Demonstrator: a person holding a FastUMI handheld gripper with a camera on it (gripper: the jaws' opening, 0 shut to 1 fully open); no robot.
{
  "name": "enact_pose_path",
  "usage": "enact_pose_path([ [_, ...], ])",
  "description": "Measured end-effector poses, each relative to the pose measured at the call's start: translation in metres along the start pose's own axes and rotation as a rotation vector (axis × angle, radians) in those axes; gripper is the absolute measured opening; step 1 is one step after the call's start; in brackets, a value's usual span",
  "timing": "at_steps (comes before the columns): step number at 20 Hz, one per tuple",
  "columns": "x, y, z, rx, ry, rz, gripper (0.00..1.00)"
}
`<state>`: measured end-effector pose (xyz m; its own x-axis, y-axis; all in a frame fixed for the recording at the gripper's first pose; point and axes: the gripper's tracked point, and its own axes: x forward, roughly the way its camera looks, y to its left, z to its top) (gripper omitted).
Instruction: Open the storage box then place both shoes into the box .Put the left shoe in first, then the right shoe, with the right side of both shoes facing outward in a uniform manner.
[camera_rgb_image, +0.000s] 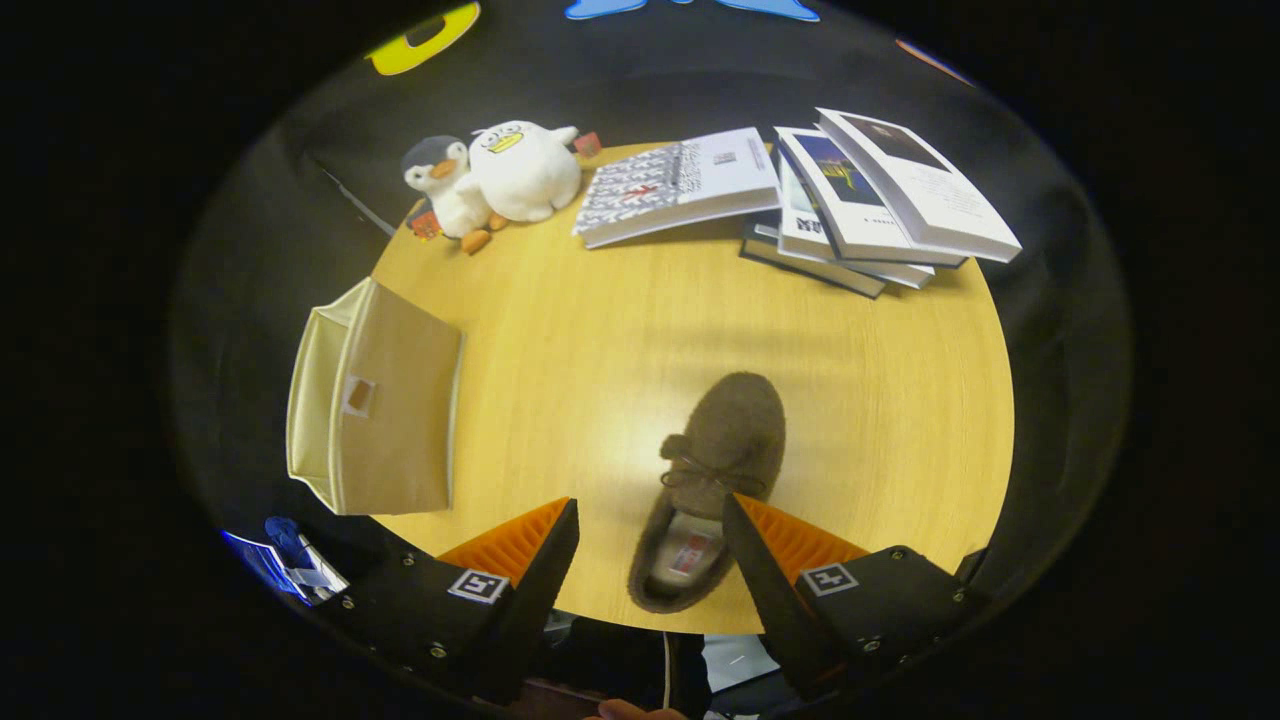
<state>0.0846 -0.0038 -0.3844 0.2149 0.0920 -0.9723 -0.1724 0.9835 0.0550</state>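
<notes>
A brown fuzzy slipper-style shoe (722, 470) with a small bow lies on the round wooden table (600, 350), its toe pointing away from me and its heel between my fingers. My gripper (650, 515) hangs above it, open, its fingers wide apart and touching nothing. A beige fabric storage box (385, 410) stands at the table's left edge, beyond and left of my left finger; its flap with a small tab faces me and looks shut. I see one shoe.
Two white plush birds (500, 175) sit at the table's far left. Several books (850, 195) lie stacked and fanned along the far side. A small blue and white thing (285, 560) lies off the table, beside my left finger.
</notes>
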Motion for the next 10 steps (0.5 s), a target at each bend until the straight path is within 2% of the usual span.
enact_pose_path([
  [4,0.023,-0.028,-0.026,0.042,0.067,-0.032,0.91],
  [10,0.053,-0.052,-0.039,0.123,0.114,-0.049,0.9],
])
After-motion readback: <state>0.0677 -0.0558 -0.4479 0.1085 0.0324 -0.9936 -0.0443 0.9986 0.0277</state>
